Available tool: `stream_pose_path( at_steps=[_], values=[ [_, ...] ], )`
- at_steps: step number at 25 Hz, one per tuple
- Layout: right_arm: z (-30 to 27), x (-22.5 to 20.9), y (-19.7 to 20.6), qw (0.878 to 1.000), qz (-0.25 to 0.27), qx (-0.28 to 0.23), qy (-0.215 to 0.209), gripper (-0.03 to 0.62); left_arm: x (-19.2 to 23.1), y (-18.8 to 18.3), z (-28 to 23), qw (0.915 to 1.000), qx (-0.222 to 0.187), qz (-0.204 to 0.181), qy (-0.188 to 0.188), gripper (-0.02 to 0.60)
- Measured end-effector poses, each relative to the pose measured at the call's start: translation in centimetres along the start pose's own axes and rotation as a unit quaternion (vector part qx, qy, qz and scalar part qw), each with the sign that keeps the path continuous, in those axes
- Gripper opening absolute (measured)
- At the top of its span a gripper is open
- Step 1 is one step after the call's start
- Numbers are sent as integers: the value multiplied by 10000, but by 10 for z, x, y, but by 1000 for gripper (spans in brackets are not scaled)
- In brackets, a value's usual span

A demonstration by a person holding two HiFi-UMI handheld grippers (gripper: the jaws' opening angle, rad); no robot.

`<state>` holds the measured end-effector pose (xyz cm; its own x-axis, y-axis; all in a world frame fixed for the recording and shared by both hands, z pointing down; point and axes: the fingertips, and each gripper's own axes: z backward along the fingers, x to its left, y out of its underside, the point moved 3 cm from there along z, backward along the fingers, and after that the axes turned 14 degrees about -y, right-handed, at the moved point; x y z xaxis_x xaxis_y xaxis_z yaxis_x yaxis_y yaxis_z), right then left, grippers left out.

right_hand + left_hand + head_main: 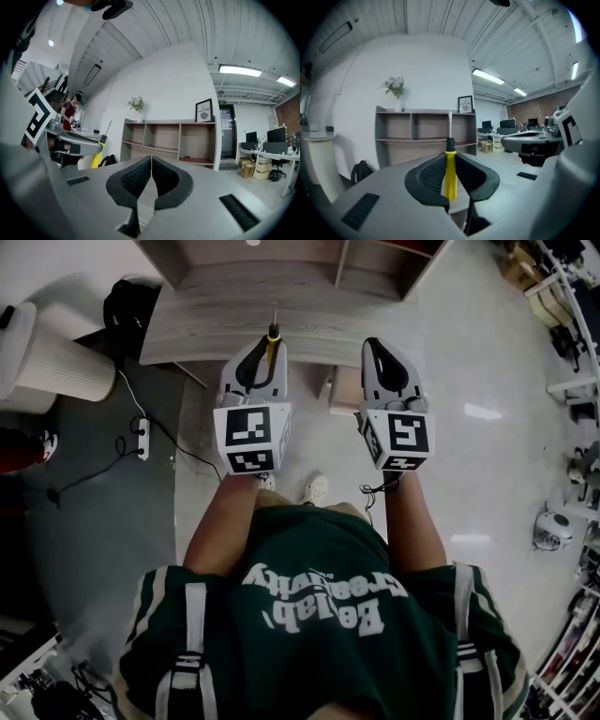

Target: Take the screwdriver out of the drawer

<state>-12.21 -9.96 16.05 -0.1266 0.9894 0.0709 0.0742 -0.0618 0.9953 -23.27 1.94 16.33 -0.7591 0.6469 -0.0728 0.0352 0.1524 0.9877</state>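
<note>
The screwdriver (450,174) is held clear of any drawer, clamped by its yellow handle between the closed jaws of the left gripper (450,180), with its black collar and metal shaft projecting beyond the jaw tips. In the head view the tool (273,345) is seen over the front edge of a pale wooden desk (206,329). The jaws of the right gripper (151,180) are pressed together, and nothing is held between them. Whether the light wooden panel (343,390) seen between the two grippers in the head view belongs to the drawer cannot be told. An open shelf unit (423,137) is set on the desk, divided into compartments; a small dark object (185,157) is seen in its lower right compartment, too small to be identified. On top of the unit a vase of flowers (396,90) and a framed print (204,111) are placed, and the word "NATURE" can be read on the print. White lettering, seen upside down, is carried on the person's green shirt (319,634); "Creativity" can be made out, the rest only uncertainly. A black backpack (361,172) is set on the floor beside the desk.
</note>
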Motion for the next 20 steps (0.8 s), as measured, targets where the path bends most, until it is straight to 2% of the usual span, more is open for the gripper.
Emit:
stream_pose_path(
  at_steps=[2, 10, 20],
  values=[
    [4, -3, -2, 10000, -14, -15, 13, 34, 0, -2, 4, 9999, -65, -81, -24, 78],
    [14, -5, -9, 9999, 73, -62, 121, 34, -1, -3, 3, 10000, -26, -3, 60, 78],
    [39, -6, -12, 9998, -24, -188, 39, 32, -30, -4, 12, 9997, -74, -126, 189, 80]
  ],
)
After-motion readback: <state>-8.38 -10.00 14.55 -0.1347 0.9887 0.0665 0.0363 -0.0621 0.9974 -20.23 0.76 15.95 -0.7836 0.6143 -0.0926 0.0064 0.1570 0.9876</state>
